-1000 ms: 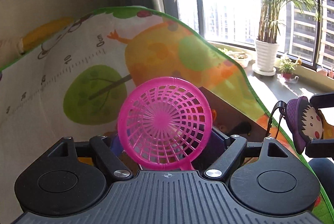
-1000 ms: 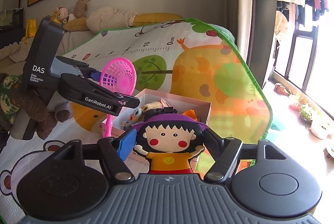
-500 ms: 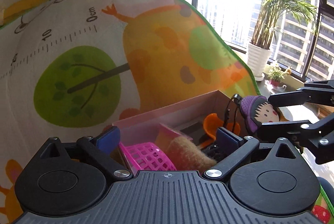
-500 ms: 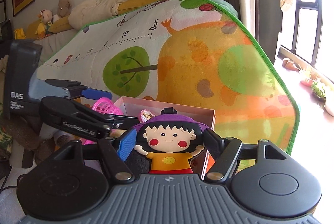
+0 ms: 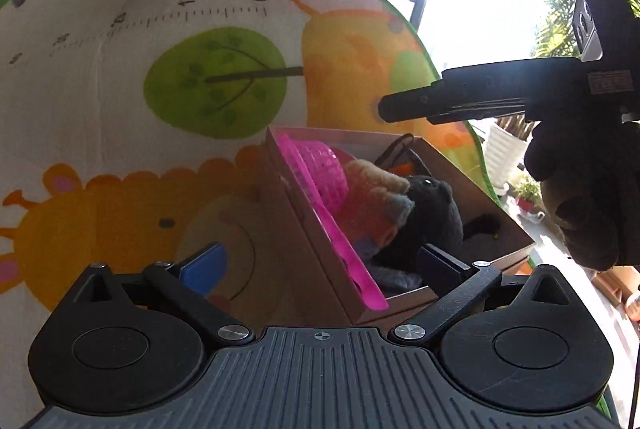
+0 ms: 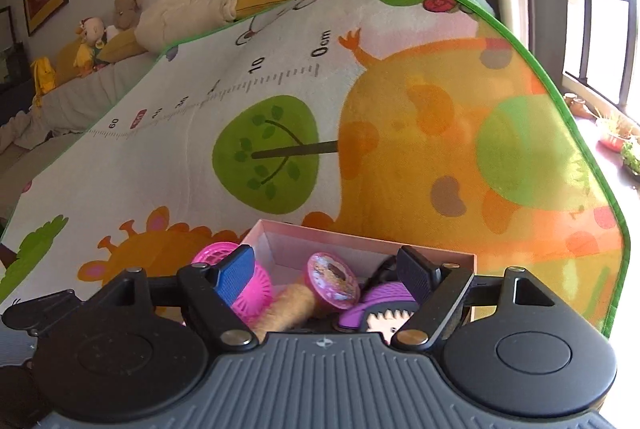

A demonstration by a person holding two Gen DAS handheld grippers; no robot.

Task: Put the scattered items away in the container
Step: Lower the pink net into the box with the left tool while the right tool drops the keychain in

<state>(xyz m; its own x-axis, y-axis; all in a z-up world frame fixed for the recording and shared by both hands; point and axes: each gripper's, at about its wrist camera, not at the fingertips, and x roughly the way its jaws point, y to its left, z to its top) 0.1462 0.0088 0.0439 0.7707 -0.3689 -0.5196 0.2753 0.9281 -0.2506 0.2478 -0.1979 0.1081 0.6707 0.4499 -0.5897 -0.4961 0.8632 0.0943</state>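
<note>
Pink racket (image 5: 320,189) dropped into box (image 5: 480,165); left claw (image 5: 320,265) just spread, empty, straddling box wall

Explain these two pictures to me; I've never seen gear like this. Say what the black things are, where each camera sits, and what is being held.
There is no robot here. A person holds a two-finger gripper in each hand, and a wide-angle camera on each one looks along its fingers. The left camera shows the left gripper, whose jaws have just opened wide. The pink mesh paddle lies free between them, leaning inside the box beside plush toys. At top right of that view is the right gripper, in a gloved hand. The right camera shows the same box on a cartoon play mat. Its jaws have also just been opening, and the purple-hatted doll sits low between them, seemingly let go. Nothing looks gripped now.
</note>
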